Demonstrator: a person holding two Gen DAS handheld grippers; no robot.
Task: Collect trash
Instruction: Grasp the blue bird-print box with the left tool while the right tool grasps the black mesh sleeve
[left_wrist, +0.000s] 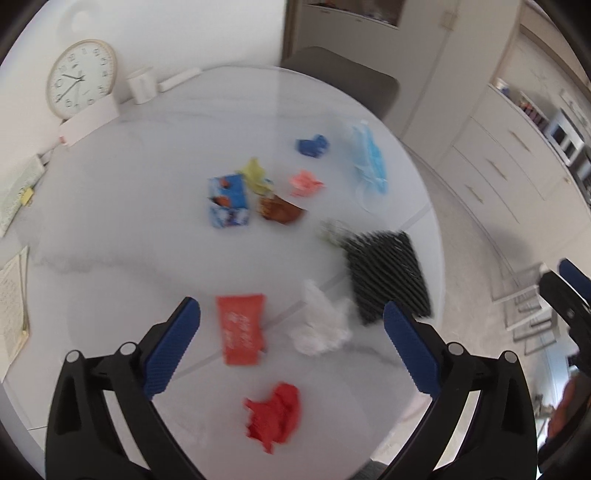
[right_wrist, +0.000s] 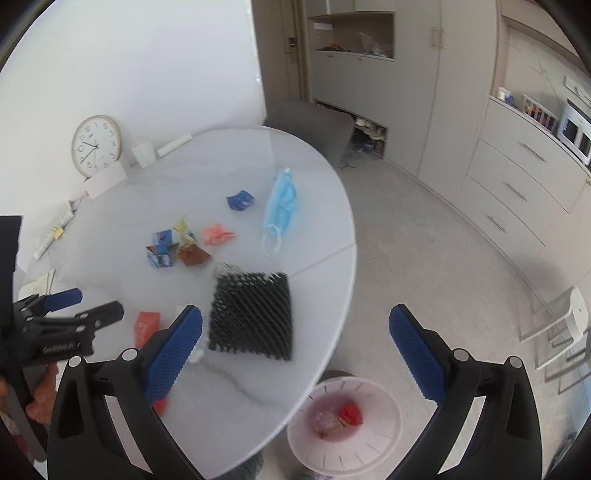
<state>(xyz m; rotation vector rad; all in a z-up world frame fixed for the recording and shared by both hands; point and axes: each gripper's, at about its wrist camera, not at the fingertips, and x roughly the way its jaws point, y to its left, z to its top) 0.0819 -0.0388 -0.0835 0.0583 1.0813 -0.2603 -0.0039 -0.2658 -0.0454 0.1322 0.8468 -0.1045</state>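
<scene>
On the white round bench (left_wrist: 129, 206) trash lies scattered beneath two wide-spread claws, neither holding anything. Between the blue pads of the left claw (left_wrist: 291, 314) sit an orange wrapper (left_wrist: 242, 328) and, just to its right, a crumpled white tissue (left_wrist: 321, 325); a red crumpled scrap (left_wrist: 275, 411) lies nearer the camera, low between the arms. A black mesh pad (left_wrist: 388, 273) sits near the right pad, toward the bench edge. Farther off lie a blue carton (left_wrist: 228, 201), a brown wrapper (left_wrist: 279, 210), a yellow scrap (left_wrist: 254, 173), a pink scrap (left_wrist: 306, 183), a dark blue scrap (left_wrist: 312, 145) and a light blue face mask (left_wrist: 369, 158).

The right claw (right_wrist: 295, 321) hangs over the bench edge, the mesh pad just beside its left pad. Below it on the floor stands a pink bin (right_wrist: 376, 458) holding a red scrap (right_wrist: 351, 414) and a clear wrapper (right_wrist: 327, 422).
</scene>
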